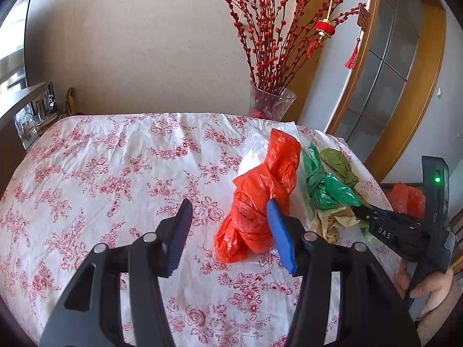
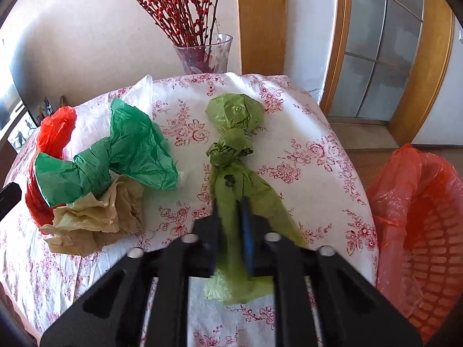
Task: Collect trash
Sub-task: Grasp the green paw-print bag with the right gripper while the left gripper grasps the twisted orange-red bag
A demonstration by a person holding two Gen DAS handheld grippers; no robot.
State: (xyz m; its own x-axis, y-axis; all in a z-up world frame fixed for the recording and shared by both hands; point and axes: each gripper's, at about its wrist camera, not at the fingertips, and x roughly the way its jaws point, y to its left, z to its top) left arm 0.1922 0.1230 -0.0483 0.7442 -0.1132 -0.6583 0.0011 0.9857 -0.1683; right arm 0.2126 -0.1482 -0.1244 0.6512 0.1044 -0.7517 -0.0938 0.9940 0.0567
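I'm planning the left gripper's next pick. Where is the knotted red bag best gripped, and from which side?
Judging by shape, grip the red bag at its narrow twisted neck, coming from above: it pinches thinner than the bulging lower end. The open left gripper is nearby.

Both wrist views look steeply down, close over floral tablecloth (image 1: 115, 173); shared: red-berry vase (image 2: 207, 55), green bag (image 1: 330, 186).
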